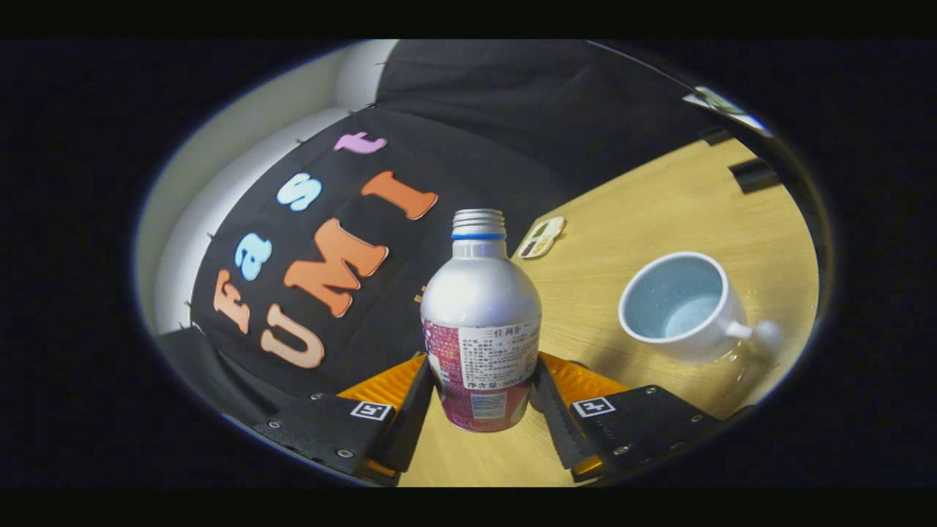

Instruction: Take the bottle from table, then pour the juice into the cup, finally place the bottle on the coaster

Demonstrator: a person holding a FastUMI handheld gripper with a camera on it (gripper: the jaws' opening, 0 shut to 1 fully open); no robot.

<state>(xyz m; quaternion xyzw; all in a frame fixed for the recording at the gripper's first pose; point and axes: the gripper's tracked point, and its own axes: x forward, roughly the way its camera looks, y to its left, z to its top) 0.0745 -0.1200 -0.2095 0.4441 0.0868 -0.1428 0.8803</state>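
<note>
- Tabletop [681,212]: light wood grain, warm yellow tone, glare patches on the surface.
- Black cloth wall [468,110] behind the tabletop, draped, creased (reaches down to the tabletop edge).
- White wall [219,176] past the cloth's edge, plain, curved by the lens.
- Black tape strips [754,174] on the tabletop's far edge.
- Light: dim booth, soft shadows.

Wooden table [659,212], cup [677,307], coaster [542,237]

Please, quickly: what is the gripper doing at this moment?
Gripper: closed on the silver aluminium bottle with the red label, one finger pressing each side; cap off.
</note>
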